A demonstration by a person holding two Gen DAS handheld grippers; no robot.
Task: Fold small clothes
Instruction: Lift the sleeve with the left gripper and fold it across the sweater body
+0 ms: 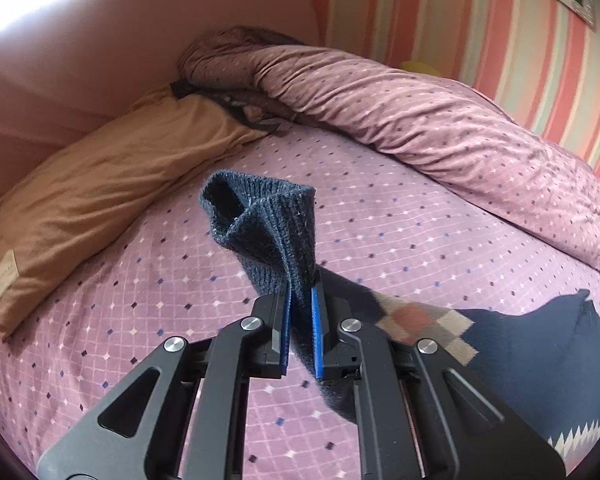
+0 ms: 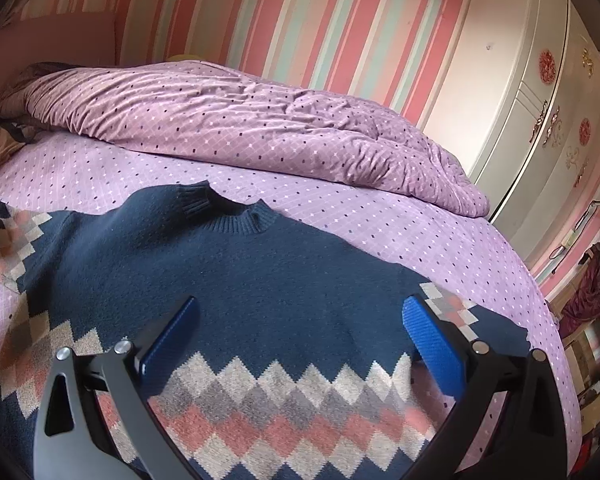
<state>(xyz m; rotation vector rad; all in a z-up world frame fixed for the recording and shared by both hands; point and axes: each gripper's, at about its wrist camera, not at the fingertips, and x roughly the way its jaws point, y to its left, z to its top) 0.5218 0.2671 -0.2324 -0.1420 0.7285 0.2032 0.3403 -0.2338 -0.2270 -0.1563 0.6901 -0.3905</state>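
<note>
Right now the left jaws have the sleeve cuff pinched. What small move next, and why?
Probably carry the sleeve cuff inward across the sweater body. The left gripper is shut on the cuff and holds it off the bedsheet, while the right gripper hovers open over the flat chest.

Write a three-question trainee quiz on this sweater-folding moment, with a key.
1. True or false: the left gripper is shut on the sweater's cuff.
2. Multiple choice: the right gripper is A) clamped on the collar, B) open above the sweater, C) gripping the duvet.
3. Fill in: the sweater lies on the purple ____.

Key: 1 true; 2 B; 3 bedsheet. The ribbed collar lies untouched, and the bunched duvet sits beyond it.
</note>
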